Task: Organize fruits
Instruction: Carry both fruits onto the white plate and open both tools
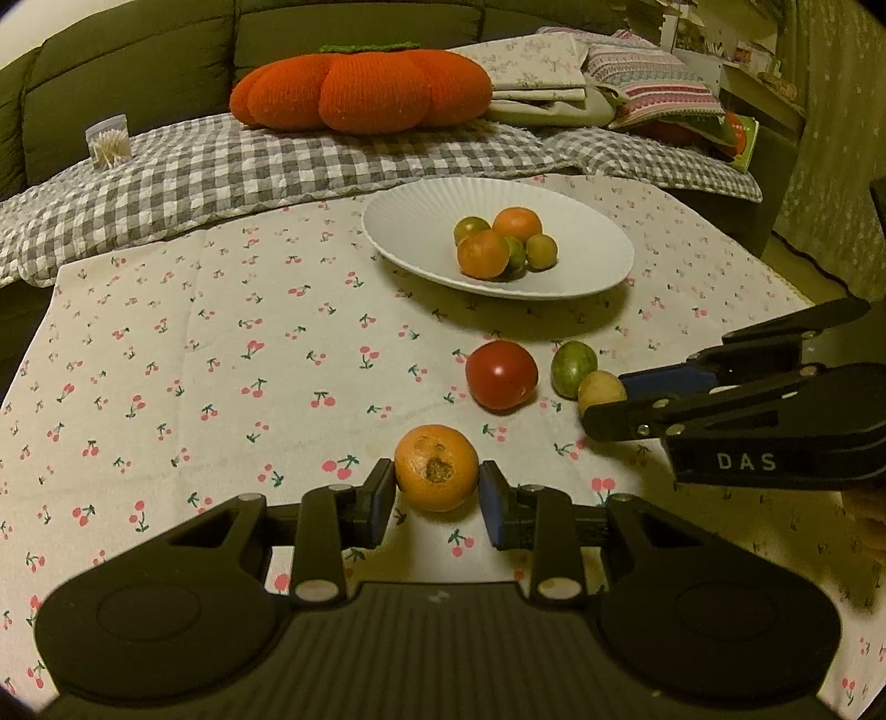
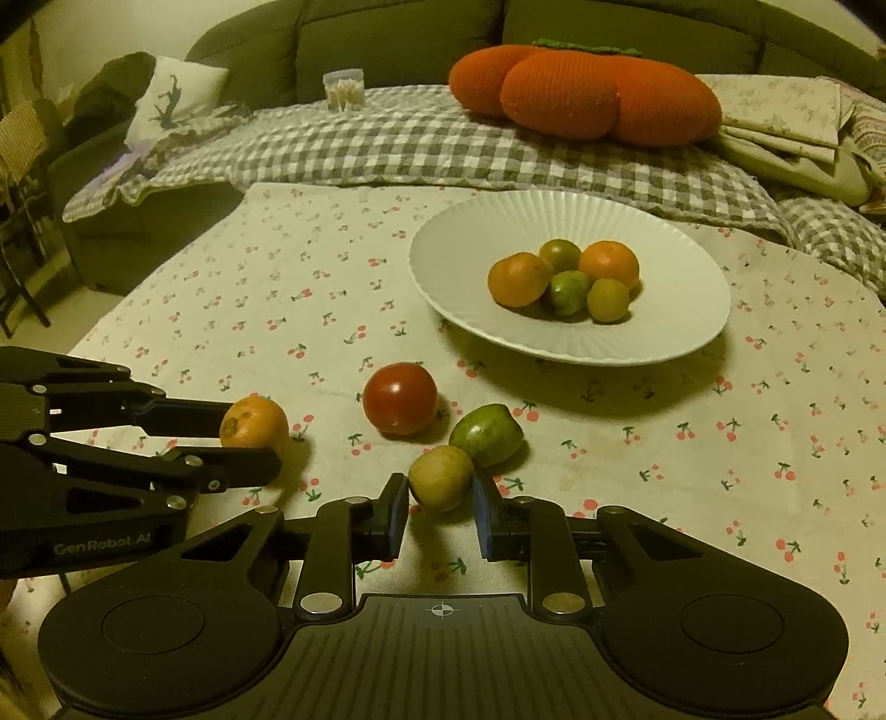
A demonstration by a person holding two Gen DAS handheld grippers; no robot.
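Left gripper (image 1: 437, 487) pinches one orange (image 1: 436, 467); right gripper (image 2: 441, 495) pinches one yellow fruit (image 2: 441, 477). Loose at 12 o'clock: one tomato (image 2: 400, 397), one green fruit (image 2: 487, 435); plate (image 2: 686, 327) holds five. Only the right view shows a white cushion (image 2: 177, 99) at 10 o'clock.

Cherry-print tablecloth (image 1: 221, 343) covers table. Behind it: grey checked blanket (image 1: 221, 171), orange knitted pumpkin cushion (image 1: 360, 88), folded linens (image 1: 531, 66), toothpick box (image 1: 109, 141), green sofa (image 1: 138, 50).

White letters "DAS" stand on the black body of the right gripper (image 1: 603, 412). The left gripper (image 2: 252, 443) carries "GenRobot.AI" in faint grey on its side.
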